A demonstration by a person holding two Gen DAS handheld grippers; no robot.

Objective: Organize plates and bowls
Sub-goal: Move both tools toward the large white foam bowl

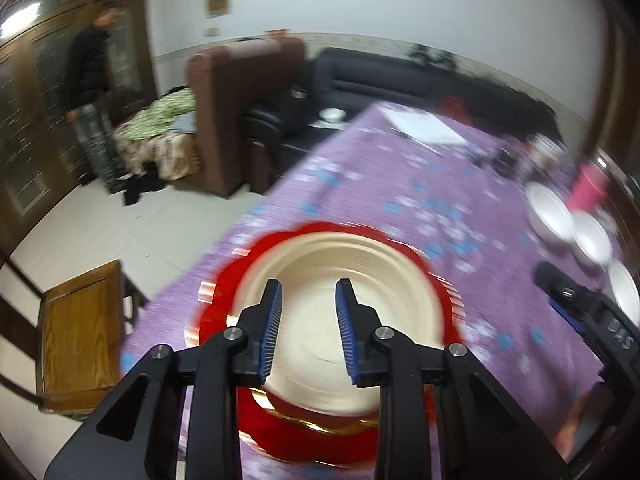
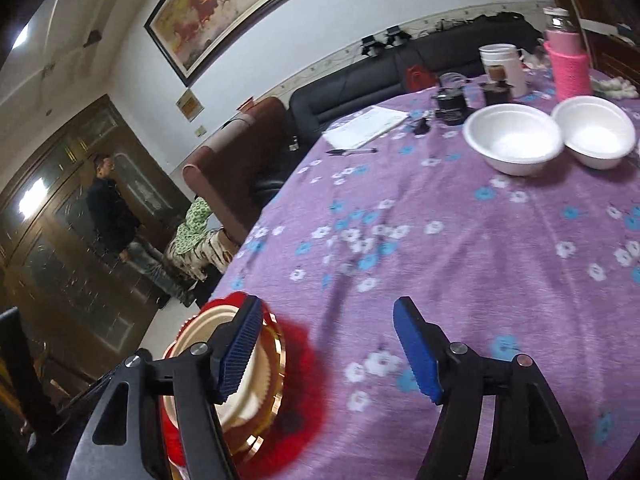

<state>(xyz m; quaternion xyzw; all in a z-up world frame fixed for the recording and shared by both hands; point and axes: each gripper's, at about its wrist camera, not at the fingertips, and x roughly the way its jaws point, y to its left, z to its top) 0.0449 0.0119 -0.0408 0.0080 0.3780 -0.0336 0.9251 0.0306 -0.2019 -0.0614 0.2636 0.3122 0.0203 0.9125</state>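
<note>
A: Where does the left wrist camera look?
B: Down along its fingers, close over the cream plate (image 1: 340, 276); it's blurred.
A: The right?
B: Lower across the purple tablecloth (image 2: 460, 240). Both share plate, sofa, probably the white bowls (image 2: 514, 138).

Even indoor light, glare off the cabinet glass (image 2: 32, 200), motion blur, fisheye-warped dark edges.

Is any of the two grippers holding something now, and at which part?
Nothing is held. The left gripper hangs open over the plates; the right gripper is open above the tablecloth.
</note>
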